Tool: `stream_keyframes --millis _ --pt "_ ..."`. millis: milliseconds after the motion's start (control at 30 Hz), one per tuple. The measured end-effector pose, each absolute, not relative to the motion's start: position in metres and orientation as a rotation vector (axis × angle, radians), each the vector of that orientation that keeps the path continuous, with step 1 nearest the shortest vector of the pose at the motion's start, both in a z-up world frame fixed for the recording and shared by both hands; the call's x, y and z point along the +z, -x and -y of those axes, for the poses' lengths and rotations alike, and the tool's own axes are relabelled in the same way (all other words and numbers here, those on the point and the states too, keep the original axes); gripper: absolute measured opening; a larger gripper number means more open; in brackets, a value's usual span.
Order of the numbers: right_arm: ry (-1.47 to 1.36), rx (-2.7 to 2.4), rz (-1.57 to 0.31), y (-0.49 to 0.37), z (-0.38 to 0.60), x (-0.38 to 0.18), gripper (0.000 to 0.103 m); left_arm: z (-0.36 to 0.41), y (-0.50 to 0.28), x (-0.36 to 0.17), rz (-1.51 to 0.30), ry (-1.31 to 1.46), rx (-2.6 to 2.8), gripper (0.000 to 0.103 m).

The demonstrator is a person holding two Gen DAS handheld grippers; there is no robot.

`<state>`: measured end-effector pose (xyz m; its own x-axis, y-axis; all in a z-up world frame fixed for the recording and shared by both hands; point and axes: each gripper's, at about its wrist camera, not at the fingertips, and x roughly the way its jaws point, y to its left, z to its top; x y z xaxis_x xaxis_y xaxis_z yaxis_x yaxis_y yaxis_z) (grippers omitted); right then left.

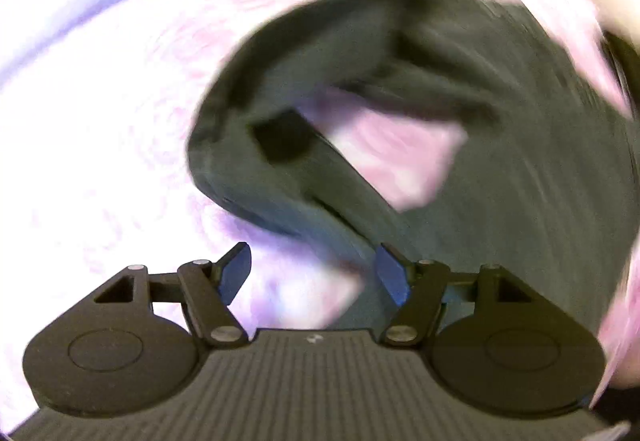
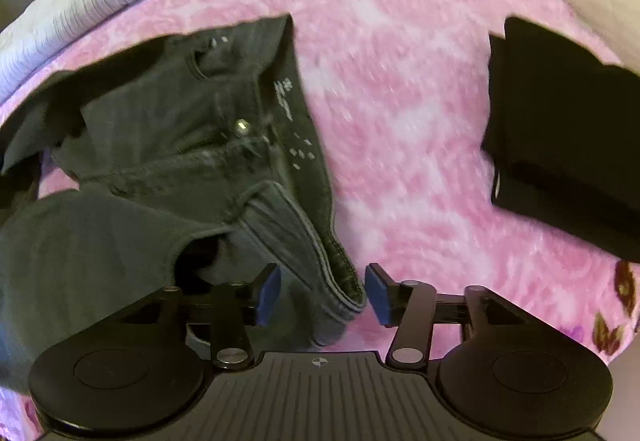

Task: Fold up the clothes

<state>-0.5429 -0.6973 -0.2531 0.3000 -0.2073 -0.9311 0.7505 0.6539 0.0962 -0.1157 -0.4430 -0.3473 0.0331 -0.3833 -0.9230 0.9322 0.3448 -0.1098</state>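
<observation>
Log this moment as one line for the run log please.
task: fold clothes | left gripper: open, empty | right gripper: open, astride jeans hem | black folded garment: apart on pink blanket

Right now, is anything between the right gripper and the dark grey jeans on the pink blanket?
Nothing visible. The right gripper is open with the dark grey jeans waistband edge directly ahead of its fingers. The folded black garment lies apart, off to the right.

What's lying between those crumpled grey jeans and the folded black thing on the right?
Only bare pink blanket: nothing else lies between the grey jeans and the folded black garment. The right wrist view shows this.
</observation>
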Motion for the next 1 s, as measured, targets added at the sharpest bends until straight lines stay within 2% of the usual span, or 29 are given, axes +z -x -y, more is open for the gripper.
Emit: stream_keyframes --millis 33,67,100,200,367,433,500,533,567,600,800,1000 --pt "-0.582 -0.697 -1.091 0.536 0.692 -0.250 0.055 0.446 0.103 -0.355 -1.157 -0.570 -1.108 0.046" --pt "-0.572 -0.707 -1.092 0.530 0.687 -0.247 0.056 0.448 0.092 -0.362 -1.217 -0.513 -1.097 0.030" --pt "-0.552 -0.719 -1.095 0.522 0.681 -0.244 0.057 0.449 0.083 -0.366 -1.252 -0.490 -1.095 0.020" --pt "-0.470 -0.750 -1.100 0.497 0.662 -0.235 0.057 0.448 0.064 -0.349 -1.243 -0.542 -1.148 0.014" --pt "-0.341 -0.681 -1.067 0.446 0.624 -0.221 0.057 0.436 0.013 -0.264 -1.099 -0.710 -1.151 0.010" --pt "-0.347 -0.641 -1.055 0.428 0.612 -0.219 0.057 0.444 -0.011 -0.234 -1.024 -0.859 -1.168 0.011" --pt "-0.351 -0.606 -1.041 0.412 0.602 -0.219 0.057 0.462 -0.032 -0.219 -0.909 -1.016 -1.150 0.021" --pt "-0.352 -0.593 -1.039 0.405 0.597 -0.220 0.057 0.473 -0.043 -0.216 -0.838 -1.080 -1.120 0.029" --pt "-0.352 -0.579 -1.037 0.399 0.593 -0.221 0.057 0.482 -0.053 -0.216 -0.787 -1.108 -1.092 0.048" --pt "-0.353 -0.565 -1.036 0.392 0.589 -0.222 0.057 0.490 -0.063 -0.217 -0.742 -1.124 -1.066 0.058" --pt "-0.323 -0.455 -1.059 0.359 0.567 -0.230 0.057 0.473 -0.077 -0.261 -0.696 -1.120 -0.996 0.057" --pt "-0.315 -0.392 -1.095 0.337 0.551 -0.240 0.058 0.396 -0.082 -0.318 -0.752 -1.165 -0.941 0.058"
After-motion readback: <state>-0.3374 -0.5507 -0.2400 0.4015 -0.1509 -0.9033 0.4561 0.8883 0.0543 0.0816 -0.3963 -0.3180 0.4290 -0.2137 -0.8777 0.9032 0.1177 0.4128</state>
